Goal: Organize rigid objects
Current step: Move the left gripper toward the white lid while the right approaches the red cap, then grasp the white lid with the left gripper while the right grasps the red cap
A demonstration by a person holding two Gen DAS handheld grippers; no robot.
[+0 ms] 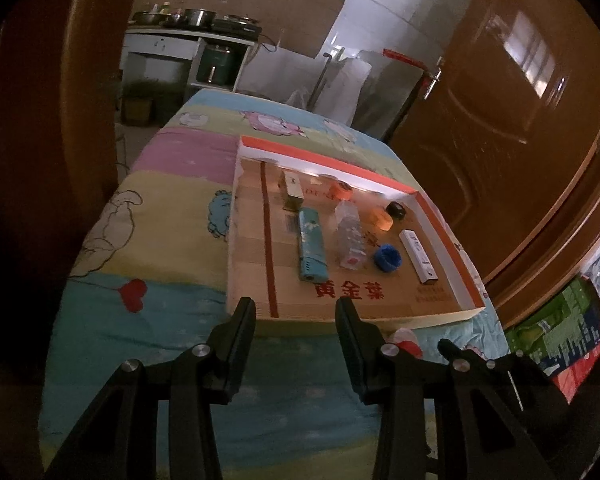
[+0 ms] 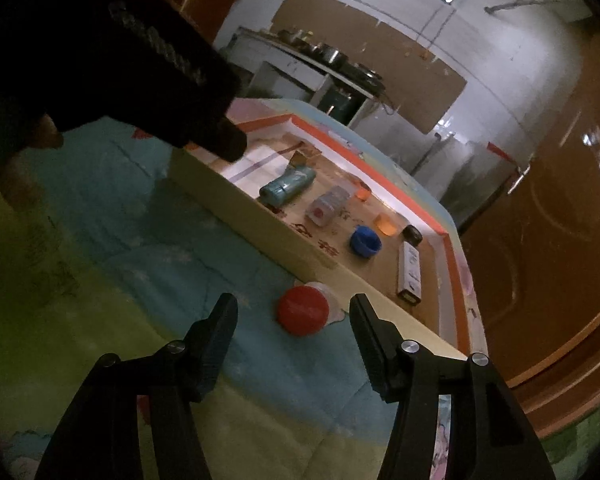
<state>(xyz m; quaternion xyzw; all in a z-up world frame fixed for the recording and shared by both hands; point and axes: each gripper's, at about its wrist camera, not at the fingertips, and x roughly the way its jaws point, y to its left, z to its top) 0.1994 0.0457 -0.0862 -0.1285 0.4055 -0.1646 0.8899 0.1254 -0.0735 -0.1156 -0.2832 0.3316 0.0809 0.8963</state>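
**A:** Looking down along both grippers, a shallow cardboard tray [image 1: 440, 216] is seen lying on a cartoon-print bedspread [image 1: 148, 320]. The left gripper [image 1: 296, 308] is held just short of the tray's near edge, jaws spread, nothing caught between them.

**B:** And the right one?

**A:** The right gripper [image 2: 294, 308] is spread too, and nothing is pinched. A red-capped jar [image 2: 303, 315] is seen lying on its side on the bedspread, right between the fingertips but not touched by either pad. It's parked just outside the tray, against the near wall.

**B:** What's been laid in the tray?

**A:** A teal tube [image 1: 311, 246] is laid lengthwise in the middle, with a clear plastic bottle [image 1: 350, 236] on its side just beside it. A blue cap [image 1: 387, 258] is set near the bottle's near end, and a long white box [image 1: 418, 256] is lined up by the right wall. Further back, an orange cup [image 1: 382, 217] and a small black roll [image 1: 396, 211] are spotted, plus an orange lid [image 1: 339, 191] and a tan carton [image 1: 292, 190] toward the far wall. Whether any of those far ones touch can't be told.

**B:** Background?

**A:** A brown door [image 1: 500, 120] is seen on the right and a counter with pots [image 1: 192, 18] at the back.
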